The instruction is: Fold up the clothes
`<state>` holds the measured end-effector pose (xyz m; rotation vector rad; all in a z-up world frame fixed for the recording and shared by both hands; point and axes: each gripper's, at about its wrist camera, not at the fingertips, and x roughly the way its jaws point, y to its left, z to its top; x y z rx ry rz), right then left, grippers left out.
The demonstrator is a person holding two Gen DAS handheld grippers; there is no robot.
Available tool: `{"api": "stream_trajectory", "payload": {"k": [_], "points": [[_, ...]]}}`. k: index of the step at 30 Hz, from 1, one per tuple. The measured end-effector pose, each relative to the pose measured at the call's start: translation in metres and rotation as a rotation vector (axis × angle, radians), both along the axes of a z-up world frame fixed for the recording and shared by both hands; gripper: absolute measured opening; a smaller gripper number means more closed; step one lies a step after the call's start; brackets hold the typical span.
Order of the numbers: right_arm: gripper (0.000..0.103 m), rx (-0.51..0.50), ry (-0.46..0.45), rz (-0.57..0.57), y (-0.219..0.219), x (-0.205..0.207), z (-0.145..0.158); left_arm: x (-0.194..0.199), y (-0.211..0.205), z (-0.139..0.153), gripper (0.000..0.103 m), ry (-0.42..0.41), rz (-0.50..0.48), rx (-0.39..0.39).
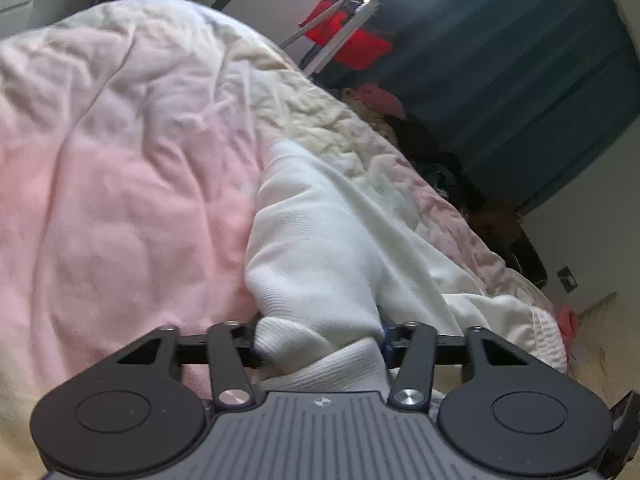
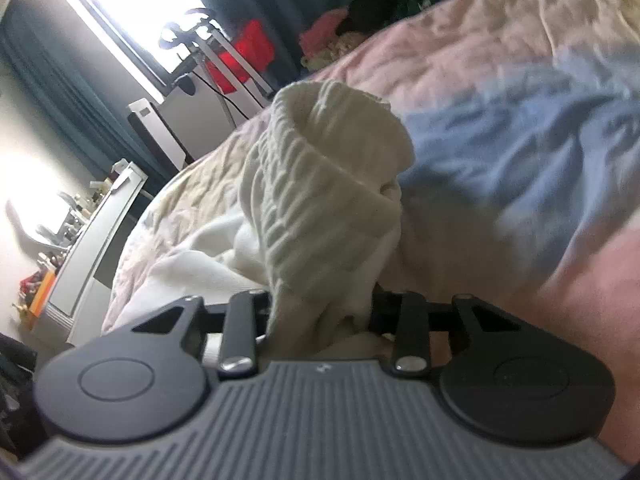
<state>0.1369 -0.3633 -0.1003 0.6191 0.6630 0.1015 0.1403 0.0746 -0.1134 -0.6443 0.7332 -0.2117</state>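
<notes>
One white knitted garment (image 1: 328, 248), one pink quilt (image 1: 120, 200), two grippers, one red cloth (image 1: 352, 40) hanging.

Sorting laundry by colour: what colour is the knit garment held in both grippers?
White to cream, plain ribbed knit garment; clearest in the right wrist view.

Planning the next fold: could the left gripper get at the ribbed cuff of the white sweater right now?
Probably not. The left gripper is already shut on another part of the white sweater, and the ribbed cuff rises from the right gripper, which is clamped on it.
</notes>
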Motion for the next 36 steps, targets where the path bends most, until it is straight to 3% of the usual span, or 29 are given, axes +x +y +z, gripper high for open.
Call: {"api": "stream_trajectory", "payload": {"k": [6,9,12,17,21,25,28,30,33,36], "points": [[0.032,0.064,-0.058,-0.019,-0.016,-0.01,0.038,0.0,0.002,0.035,0.038,-0.023,-0.034,-0.128],[0.032,0.113,-0.096,-0.041,-0.041,-0.015,0.059,0.009,-0.018,0.065,0.037,-0.054,-0.084,-0.139],[0.032,0.139,-0.138,-0.089,-0.073,-0.013,0.084,0.031,-0.054,0.09,0.037,-0.077,-0.135,-0.151],[0.032,0.075,-0.221,-0.183,-0.139,0.003,0.121,0.094,-0.141,0.119,0.037,-0.133,-0.218,-0.151],[0.032,0.033,-0.265,-0.266,-0.198,0.033,0.131,0.156,-0.223,0.128,0.037,-0.155,-0.259,-0.143],[0.032,0.032,-0.242,-0.353,-0.254,0.064,0.111,0.21,-0.298,0.117,0.038,-0.162,-0.323,-0.084],[0.032,0.048,-0.198,-0.398,-0.282,0.079,0.073,0.233,-0.332,0.084,0.038,-0.144,-0.36,-0.059],[0.032,0.071,-0.152,-0.413,-0.292,0.081,0.038,0.239,-0.346,0.051,0.038,-0.107,-0.394,0.002],[0.033,0.128,-0.089,-0.433,-0.282,0.061,-0.012,0.232,-0.348,0.009,0.041,-0.094,-0.445,0.098],[0.035,0.162,-0.047,-0.443,-0.272,0.043,-0.05,0.22,-0.328,-0.024,0.045,-0.104,-0.474,0.107]]}}
